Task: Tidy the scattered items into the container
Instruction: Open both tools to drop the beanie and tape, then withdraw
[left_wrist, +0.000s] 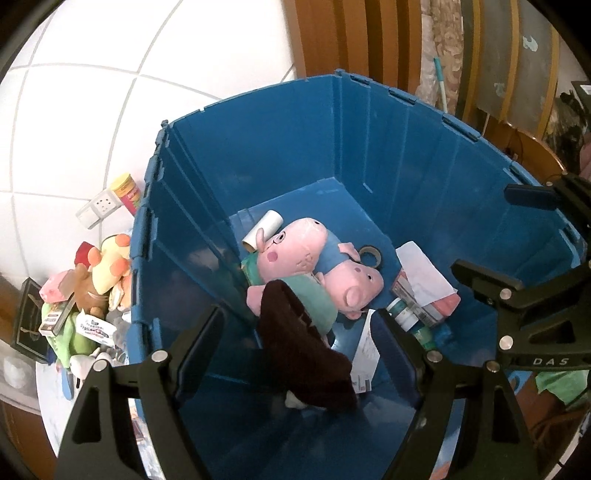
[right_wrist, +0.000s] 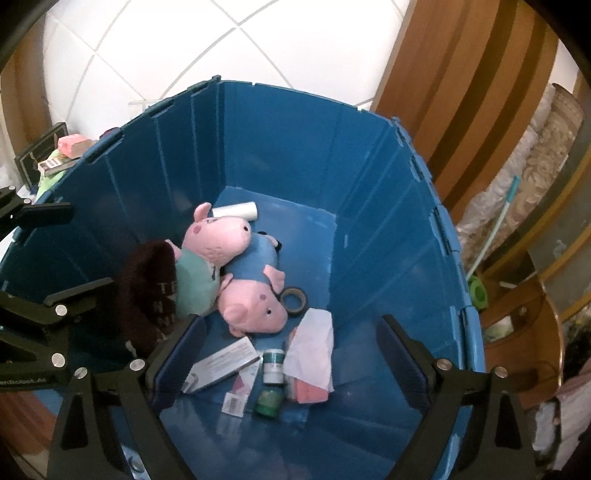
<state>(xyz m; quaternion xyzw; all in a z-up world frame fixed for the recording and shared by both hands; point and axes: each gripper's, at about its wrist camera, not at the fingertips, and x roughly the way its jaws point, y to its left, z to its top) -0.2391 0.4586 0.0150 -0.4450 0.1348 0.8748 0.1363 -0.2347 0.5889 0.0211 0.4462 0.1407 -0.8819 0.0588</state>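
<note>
- Blue crate (left_wrist: 369, 140) sits on the white tiled floor (left_wrist: 92, 110), open-topped, with tall walls; I see its rim (right_wrist: 439, 221) on every side, and a wooden panel (right_wrist: 461, 92) stands just beyond the far corner.
- My left gripper (left_wrist: 301, 354) hangs above the crate's near-left part, fingers spread wide, with a dark brown cloth item (left_wrist: 306, 350) between them; I cannot tell whether it touches either pad.
- My right gripper (right_wrist: 291, 354) hangs above the near-right part, fingers spread wide with nothing between them.
- Bare crate floor (right_wrist: 317, 236) shows toward the far-right corner; the near floor is crowded.
- Inside I count 2 pink pig plush toys (right_wrist: 221, 236) lying against each other, 1 white tube (right_wrist: 236, 211), 1 tape roll (right_wrist: 293, 300), 2 small green-capped bottles (right_wrist: 274, 365), and several flat boxes and papers (right_wrist: 310, 350) whose number I cannot tell.
- Outside the left wall lies a pile of plush toys (left_wrist: 99, 273) and boxes, 1 yellow-lidded can (left_wrist: 127, 192) and 1 white socket plate (left_wrist: 99, 208).
</note>
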